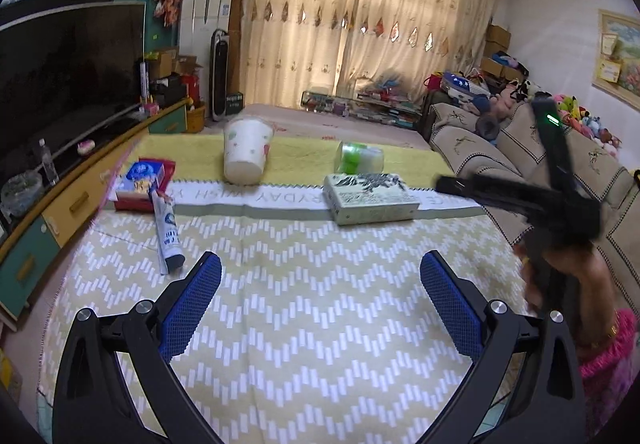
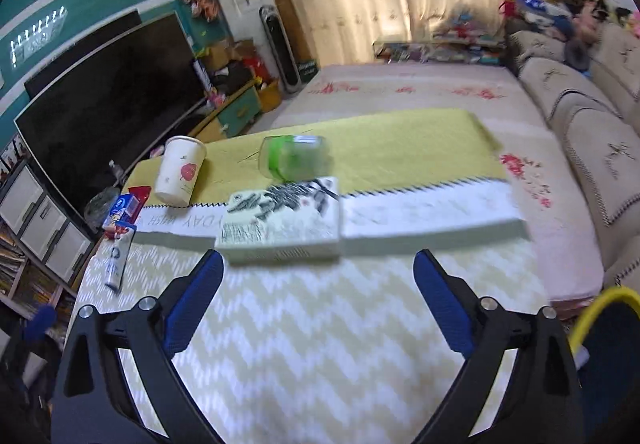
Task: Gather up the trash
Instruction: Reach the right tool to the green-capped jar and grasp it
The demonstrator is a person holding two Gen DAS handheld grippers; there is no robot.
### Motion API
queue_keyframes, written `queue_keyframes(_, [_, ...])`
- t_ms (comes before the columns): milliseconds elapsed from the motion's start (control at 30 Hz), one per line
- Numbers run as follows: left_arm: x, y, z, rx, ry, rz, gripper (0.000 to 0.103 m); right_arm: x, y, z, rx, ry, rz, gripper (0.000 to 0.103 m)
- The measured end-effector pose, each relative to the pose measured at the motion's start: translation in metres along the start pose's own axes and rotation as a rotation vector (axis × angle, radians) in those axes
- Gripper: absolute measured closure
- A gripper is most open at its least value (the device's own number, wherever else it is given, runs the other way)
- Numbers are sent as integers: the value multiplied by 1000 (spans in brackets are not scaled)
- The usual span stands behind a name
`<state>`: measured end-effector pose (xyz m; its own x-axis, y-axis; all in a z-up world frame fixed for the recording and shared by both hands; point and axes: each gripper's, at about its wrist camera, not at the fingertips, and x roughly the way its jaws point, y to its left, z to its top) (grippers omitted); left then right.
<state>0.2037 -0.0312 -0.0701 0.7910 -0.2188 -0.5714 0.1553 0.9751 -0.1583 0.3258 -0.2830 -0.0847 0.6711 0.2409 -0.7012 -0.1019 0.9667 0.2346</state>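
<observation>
On the chevron tablecloth (image 1: 312, 328) lie a flat box with an ink-brush print (image 1: 370, 200) (image 2: 280, 222), a white paper cup on its side (image 1: 247, 154) (image 2: 180, 172), a clear jar with a green band (image 1: 359, 158) (image 2: 296, 162), a white-blue tube (image 1: 168, 234) (image 2: 118, 254) and a red box holding a blue packet (image 1: 143, 180) (image 2: 127, 206). My left gripper (image 1: 320, 268) hovers open and empty over the cloth, short of the tube. My right gripper (image 2: 318, 264) (image 1: 490, 142) is open and empty, just in front of the printed box.
A television (image 1: 68, 76) on a low cabinet (image 1: 80, 200) runs along the left. A sofa (image 1: 592, 164) with soft toys stands on the right. A dark bin with a yellow rim (image 2: 600, 298) sits at the table's near right. A hand in a pink sleeve (image 1: 608, 356) holds the right gripper.
</observation>
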Motion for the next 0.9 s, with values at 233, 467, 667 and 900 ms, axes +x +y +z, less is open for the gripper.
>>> queue_keyframes(233, [27, 18, -2, -24, 38, -1, 5, 62, 9, 53, -22, 15, -101, 12])
queue_keyframes(467, [50, 25, -3, -45, 80, -22, 5, 111, 33, 76, -10, 67, -90, 12])
queue_keyframes(667, [61, 27, -7, -50, 103, -36, 5, 150, 51, 88, -12, 119, -165, 12])
queue_keyframes(900, [69, 31, -12, -63, 128, -66, 5, 164, 52, 85, -29, 143, -204, 33])
